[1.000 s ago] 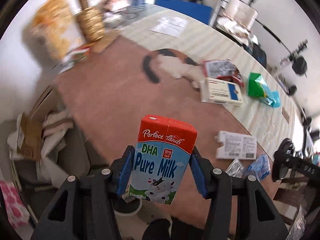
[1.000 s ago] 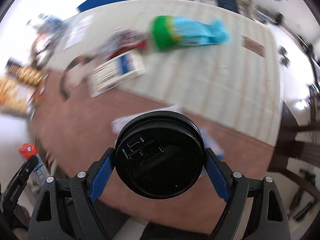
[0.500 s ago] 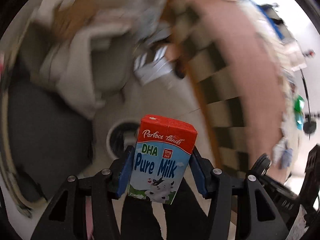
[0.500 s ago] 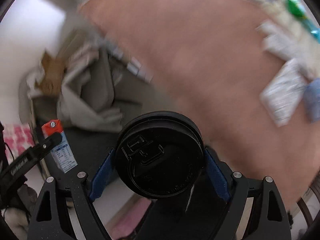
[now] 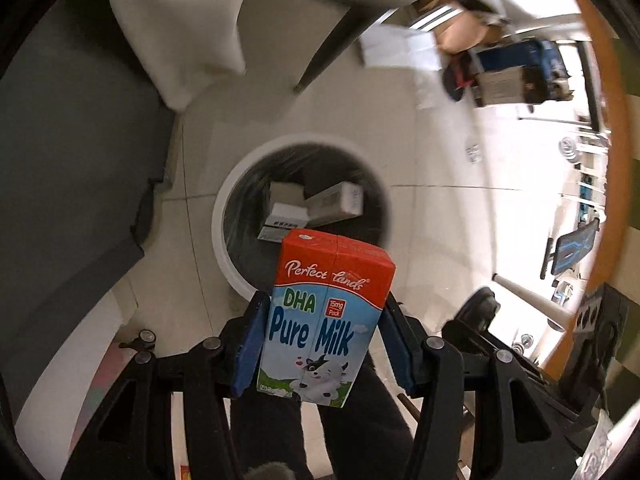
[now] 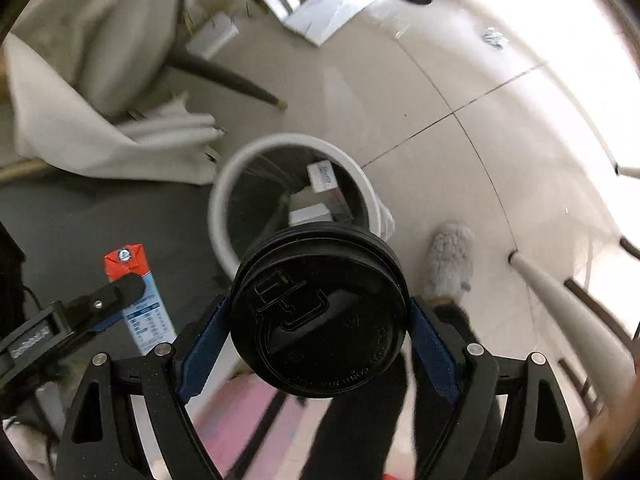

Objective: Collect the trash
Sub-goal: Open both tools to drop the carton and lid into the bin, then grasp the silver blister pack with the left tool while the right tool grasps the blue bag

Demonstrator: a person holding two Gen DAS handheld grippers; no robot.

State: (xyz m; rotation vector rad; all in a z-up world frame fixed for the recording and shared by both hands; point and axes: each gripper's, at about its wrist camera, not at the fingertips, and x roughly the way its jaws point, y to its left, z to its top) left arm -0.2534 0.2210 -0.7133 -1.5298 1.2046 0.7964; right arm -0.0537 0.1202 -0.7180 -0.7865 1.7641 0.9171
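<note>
My left gripper (image 5: 322, 338) is shut on a red and blue Pure Milk carton (image 5: 326, 316), held above the floor just short of a white round trash bin (image 5: 222, 216) with boxes inside. My right gripper (image 6: 316, 320) is shut on a cup with a black lid (image 6: 320, 312), also held just short of the bin (image 6: 224, 196). In the right wrist view the milk carton (image 6: 138, 292) and the left gripper's finger (image 6: 100, 300) show at the lower left.
A dark grey sofa (image 5: 68, 184) with a white cloth (image 5: 180, 20) lies left of the bin. A chair leg (image 6: 224, 76) and papers (image 6: 336, 4) are beyond it. A wooden table edge (image 5: 604, 160) curves at the right. A fluffy grey slipper (image 6: 450, 260) stands right of the bin.
Both grippers have swung away from the tabletop and down toward the floor. The trash bin has come into view under both, each gripper still holding its item.
</note>
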